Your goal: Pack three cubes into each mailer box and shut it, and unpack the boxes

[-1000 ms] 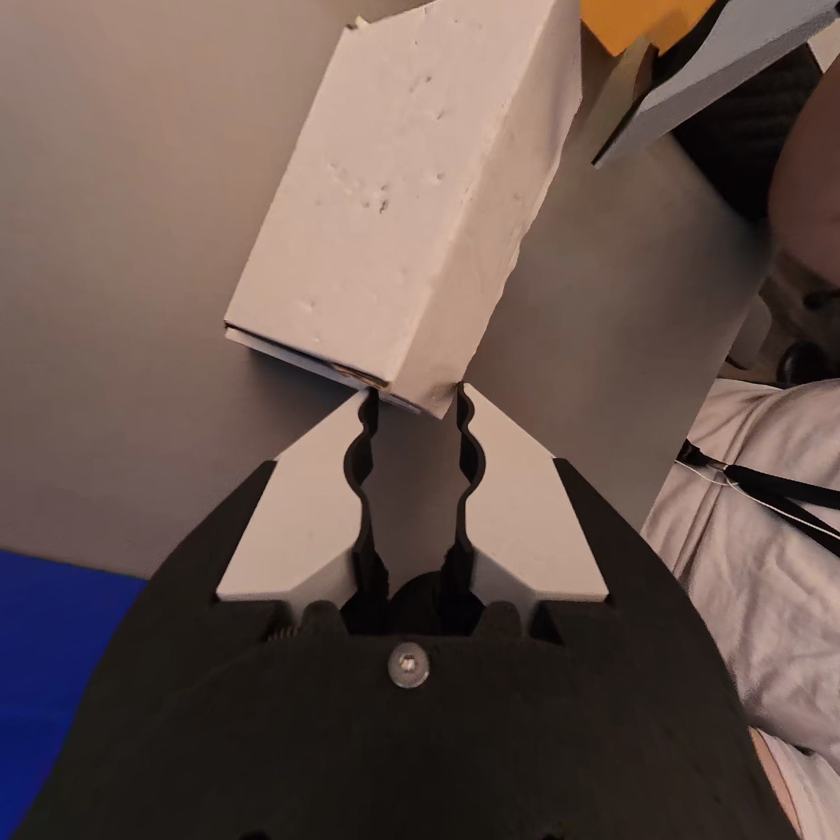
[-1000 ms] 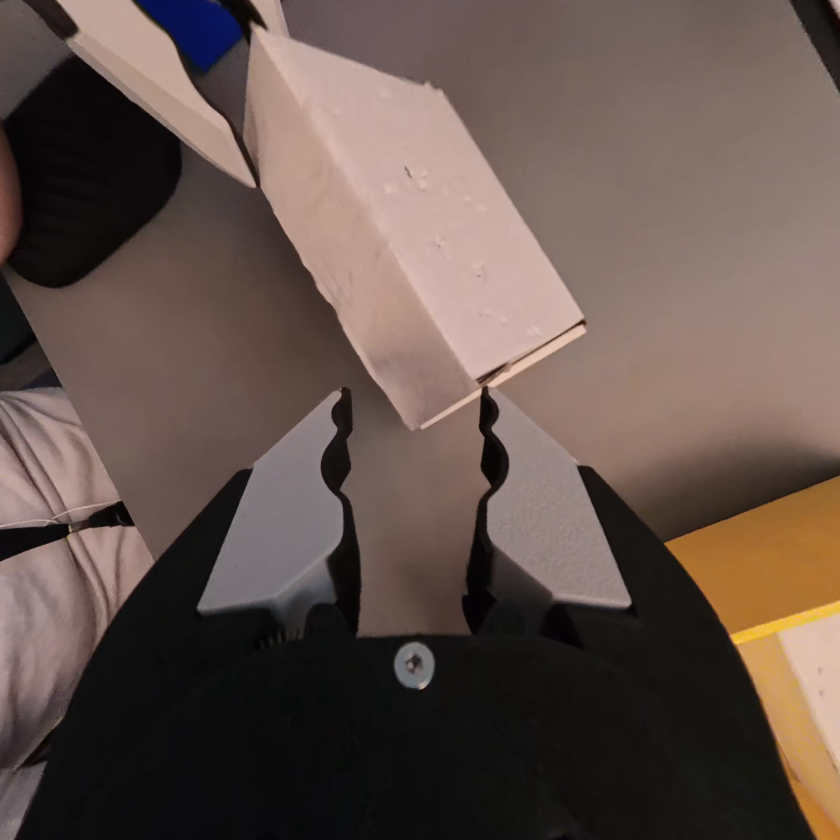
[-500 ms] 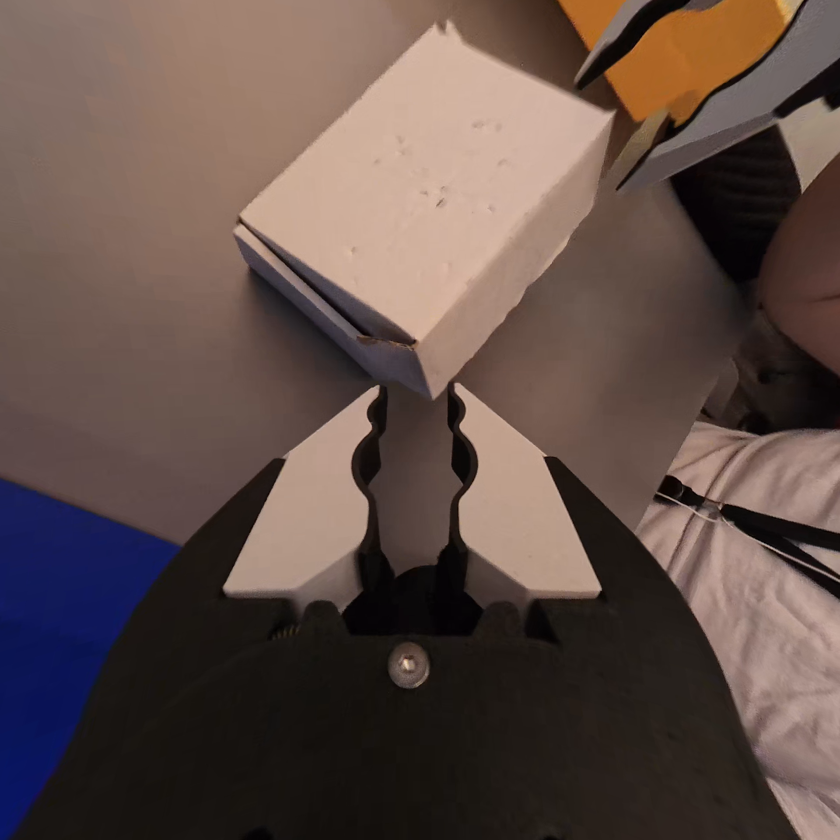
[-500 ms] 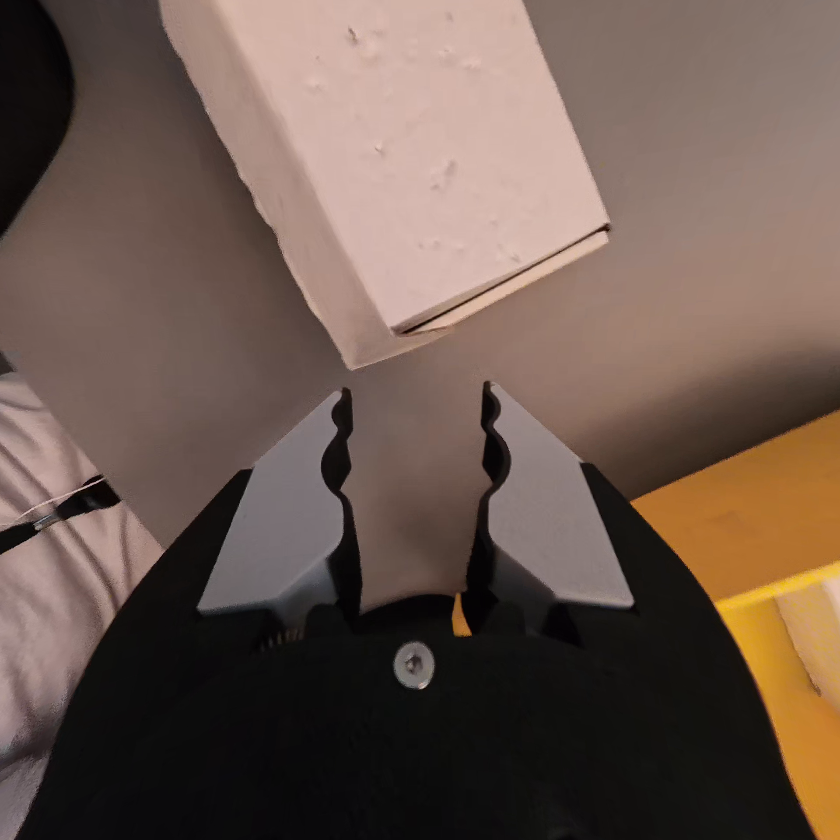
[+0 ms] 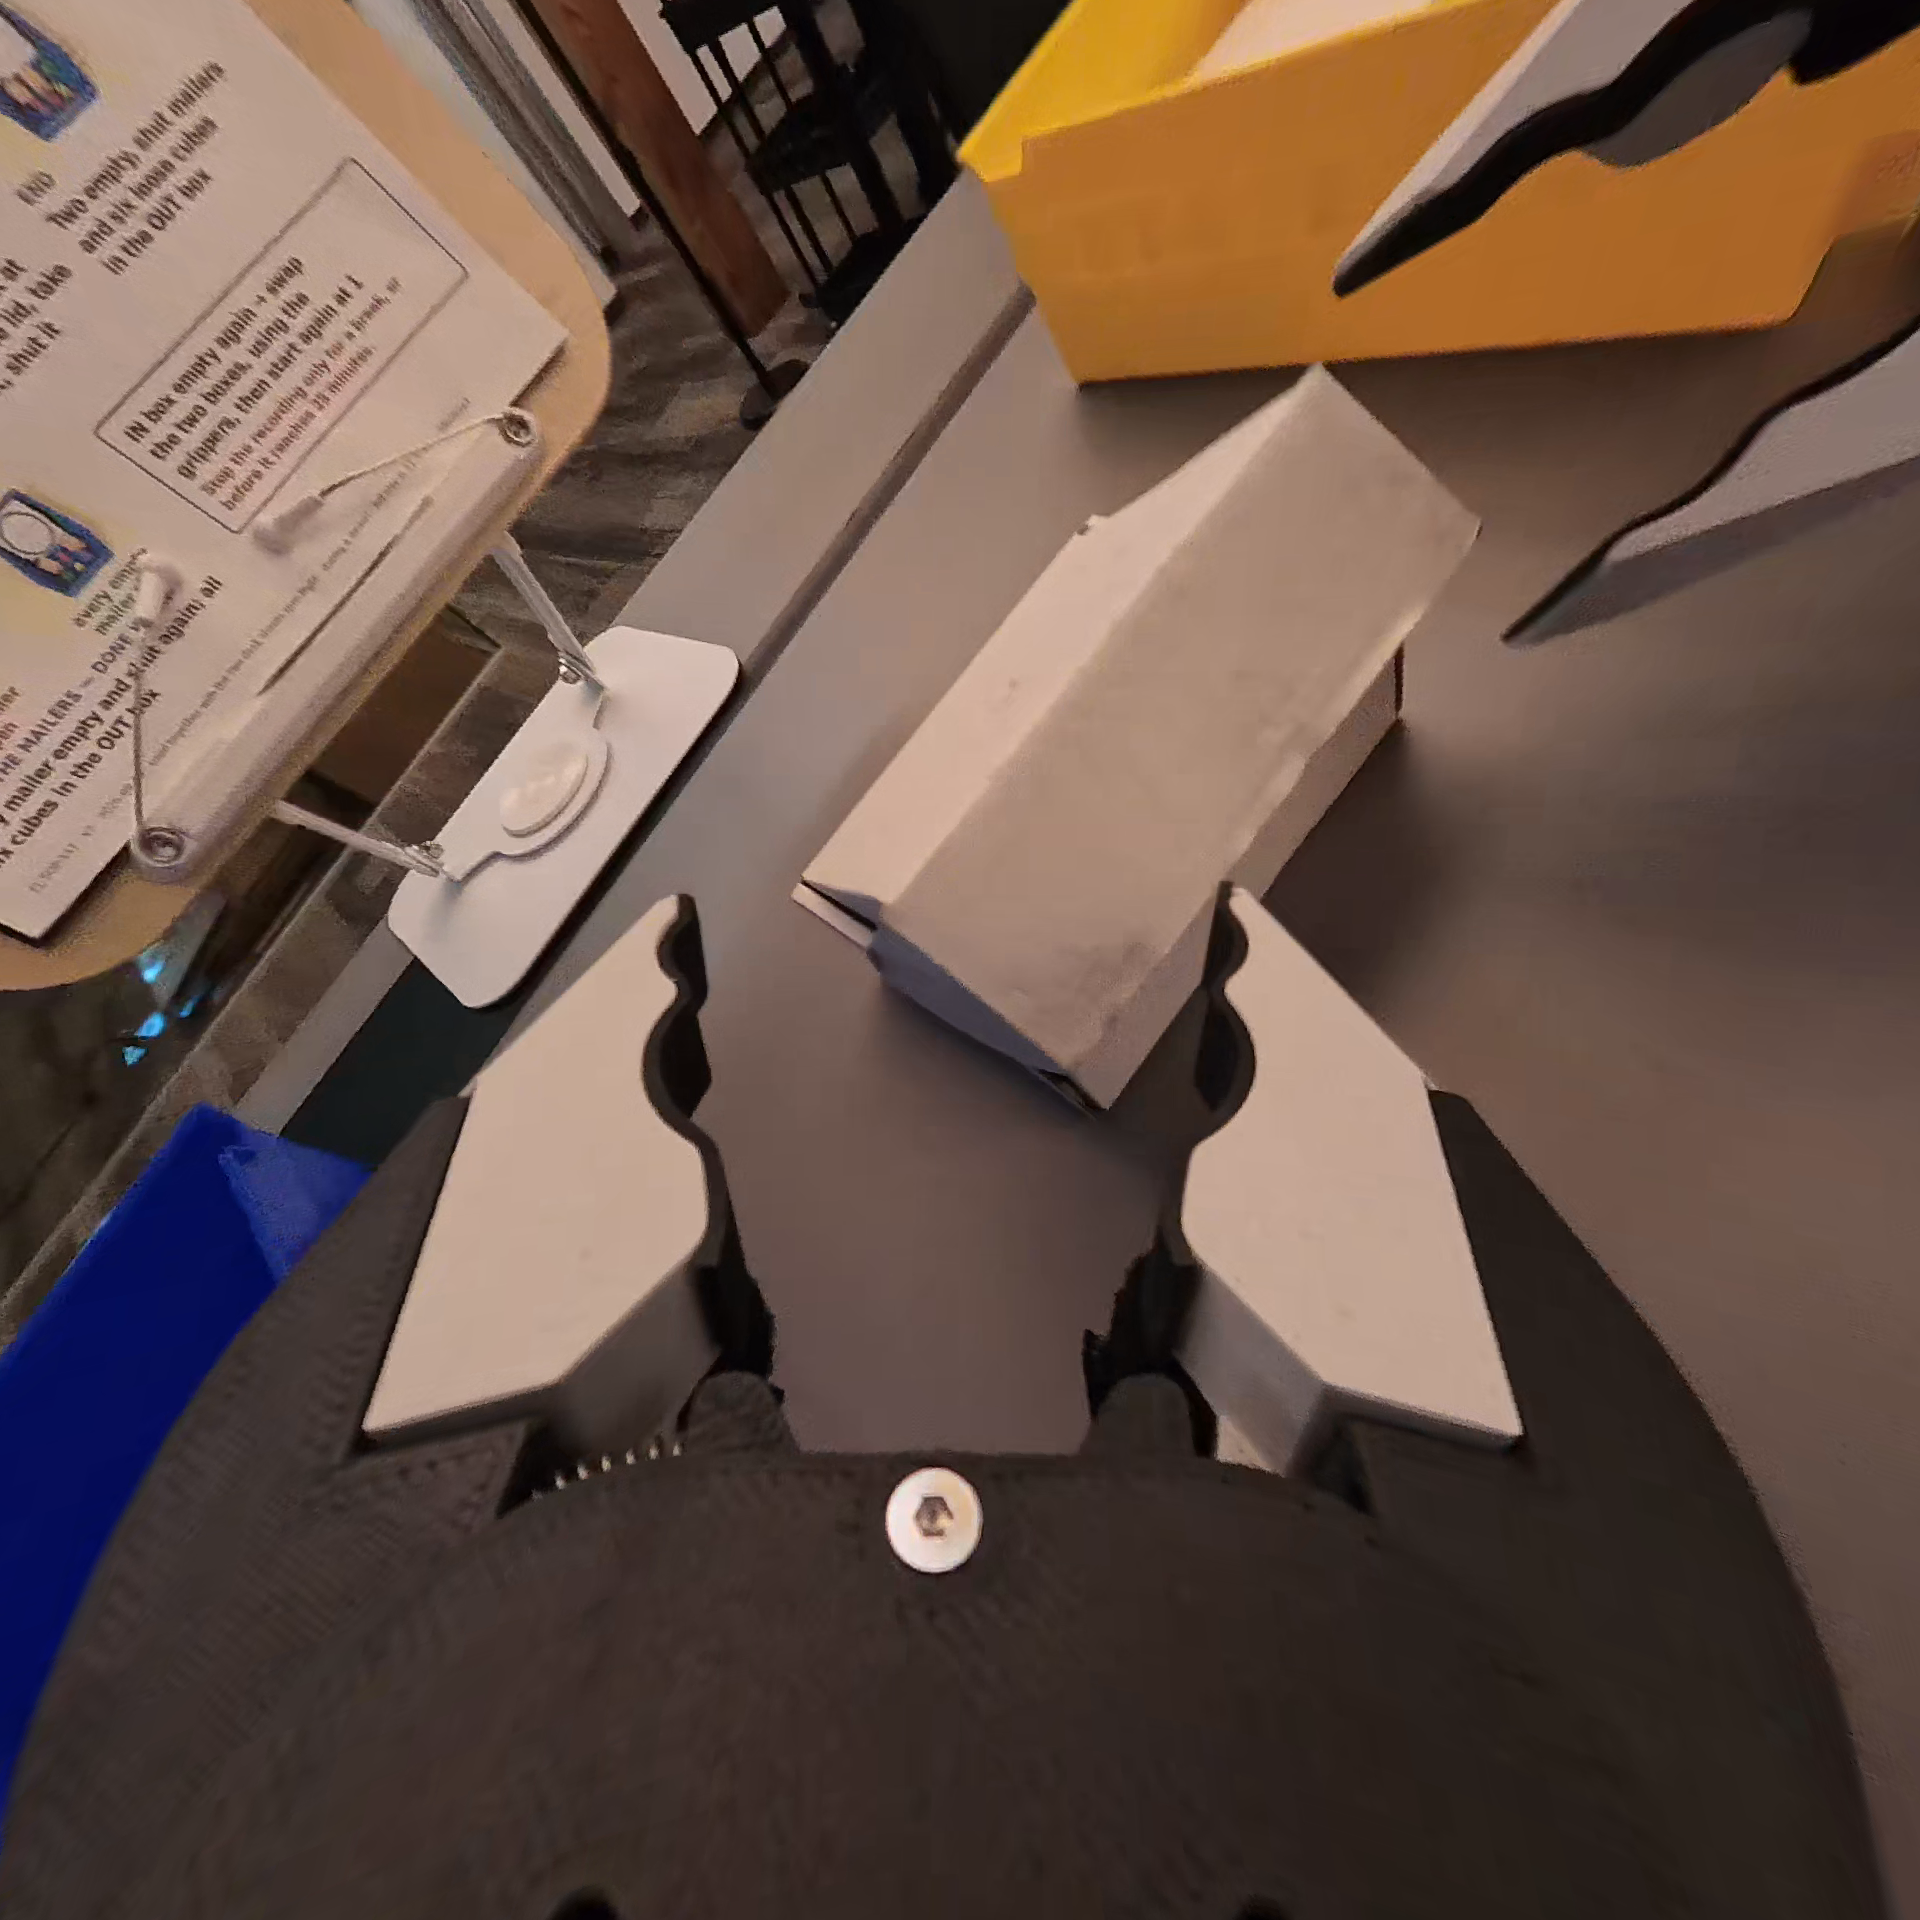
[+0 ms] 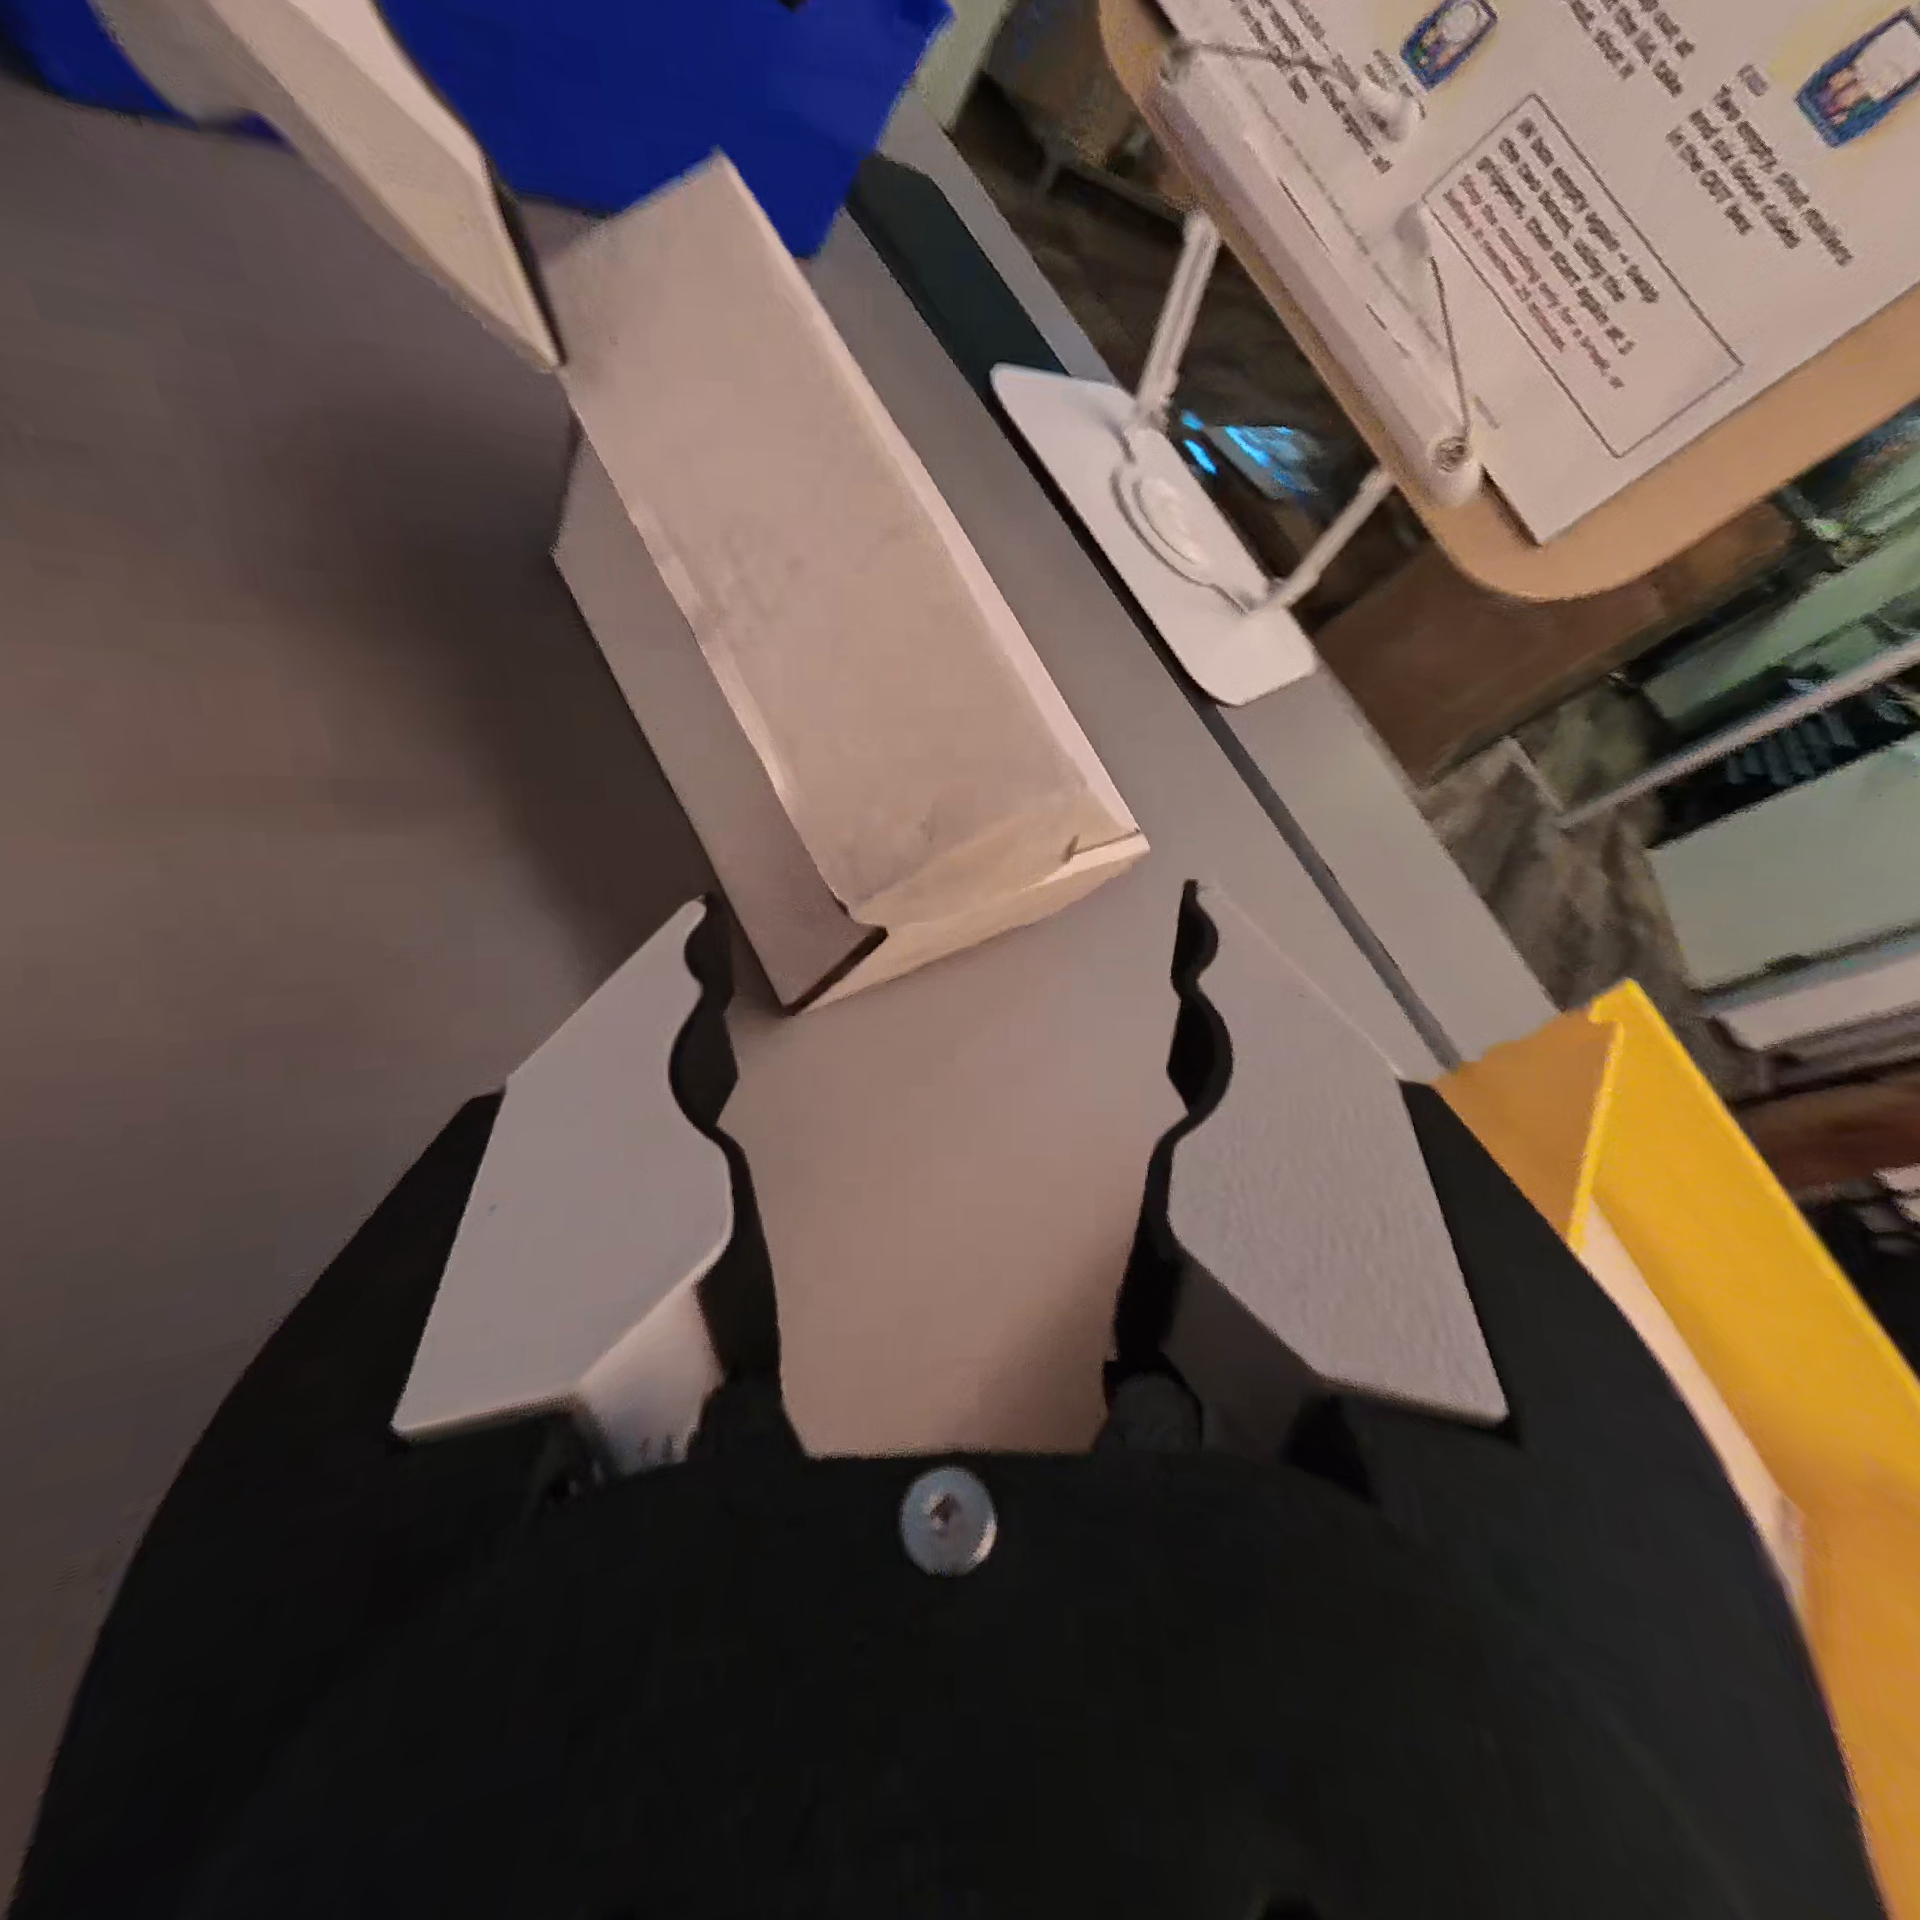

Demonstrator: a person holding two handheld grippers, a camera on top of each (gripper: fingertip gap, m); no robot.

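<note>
A white mailer box lies on the grey table with its lid down. My left gripper is open and empty. The box's near corner sits between its fingertips, close to the right finger. My right gripper is open and empty at the box's other end, with the box corner next to its left finger. Each gripper shows in the other's view: the right gripper beyond the box, and one left finger at the top left. No cubes are visible.
A yellow bin stands past the box and shows at the right in the right wrist view. A blue bin is at the left. A document stand's white base holds an instruction sheet at the table's far edge.
Both grippers have opened wider and tilted up from looking down at the table, bringing the table's far edge and the stand into view. The box now lies flat between them.
</note>
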